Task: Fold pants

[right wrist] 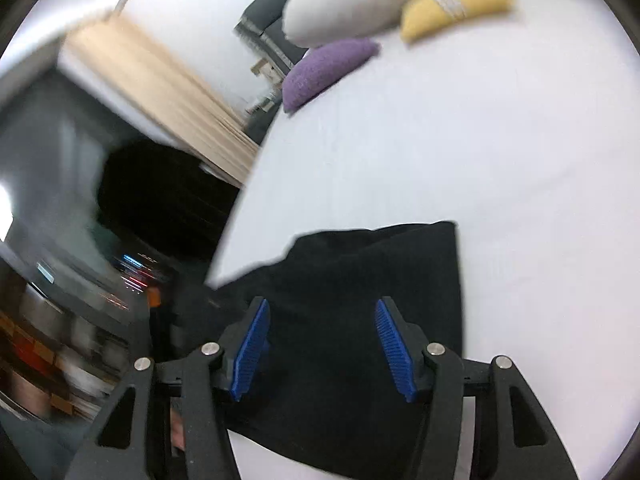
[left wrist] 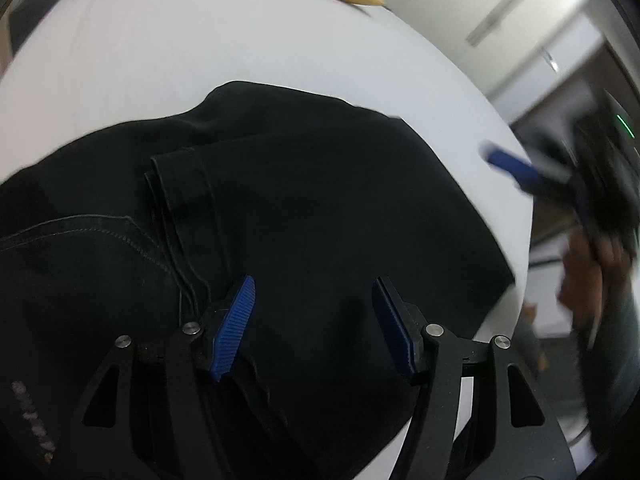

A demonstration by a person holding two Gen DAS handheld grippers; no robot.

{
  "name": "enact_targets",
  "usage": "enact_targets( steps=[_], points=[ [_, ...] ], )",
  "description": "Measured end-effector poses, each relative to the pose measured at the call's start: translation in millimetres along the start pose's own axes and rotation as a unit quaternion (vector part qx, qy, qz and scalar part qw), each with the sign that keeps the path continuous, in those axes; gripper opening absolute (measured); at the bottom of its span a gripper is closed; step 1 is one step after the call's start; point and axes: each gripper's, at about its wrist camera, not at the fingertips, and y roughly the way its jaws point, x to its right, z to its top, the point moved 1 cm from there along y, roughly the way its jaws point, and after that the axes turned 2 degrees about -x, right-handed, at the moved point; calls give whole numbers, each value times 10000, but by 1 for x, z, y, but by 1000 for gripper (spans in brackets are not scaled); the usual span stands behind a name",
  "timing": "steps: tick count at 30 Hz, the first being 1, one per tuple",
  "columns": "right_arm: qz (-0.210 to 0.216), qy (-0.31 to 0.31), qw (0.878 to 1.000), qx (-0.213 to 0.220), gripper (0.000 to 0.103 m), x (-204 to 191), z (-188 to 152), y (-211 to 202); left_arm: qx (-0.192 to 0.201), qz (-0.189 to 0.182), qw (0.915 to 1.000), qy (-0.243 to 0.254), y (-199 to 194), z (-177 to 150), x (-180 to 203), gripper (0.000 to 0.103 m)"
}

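Across the white bed the black pants are lying folded into a thick, layered bundle near the bed's edge, taking up most of the left wrist view. Their fabric is looking like dark denim, with a stitched seam curving along the left side and a hemmed or banded edge lying doubled over on top. From the right wrist camera the pants are showing a straight folded edge on the right and a squared corner pointing toward the middle of the bed.

At the far end of the bed, a white pillow, a yellow cushion and a purple cushion are sitting close together, blurred.

The left gripper is hovering over the pants with its blue pads spread wide, holding nothing. The right gripper is likewise gaping wide above the near part of the pants, with no cloth between its pads; it is also appearing, blurred, at the bed's edge in the left wrist view.
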Motion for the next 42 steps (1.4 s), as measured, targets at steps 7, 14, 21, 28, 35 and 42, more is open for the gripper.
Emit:
enact_targets(
  steps=[7, 14, 21, 28, 35, 42],
  points=[
    [780, 1530, 9829, -660, 48, 82, -2, 73, 188, 375, 9984, 368, -10, -29, 5, 59],
    [742, 970, 9872, -1028, 46, 64, -57, 33, 378, 244, 9988, 186, -17, -48, -8, 59],
    [384, 347, 9954, -805, 49, 13, -77, -12, 520, 176, 9984, -96, -31, -59, -22, 59],
    [855, 548, 9940, -412, 72, -2, 15, 52, 558, 183, 9981, -182, -40, -64, -24, 59],
    [78, 1951, 9799, -398, 66, 58, 14, 112, 631, 27, 9973, -376, -47, -66, -25, 60],
    [830, 1379, 9868, 201, 71, -6, -30, 59, 1803, -176, 9726, -1458, -126, -113, -42, 88]
  ],
)
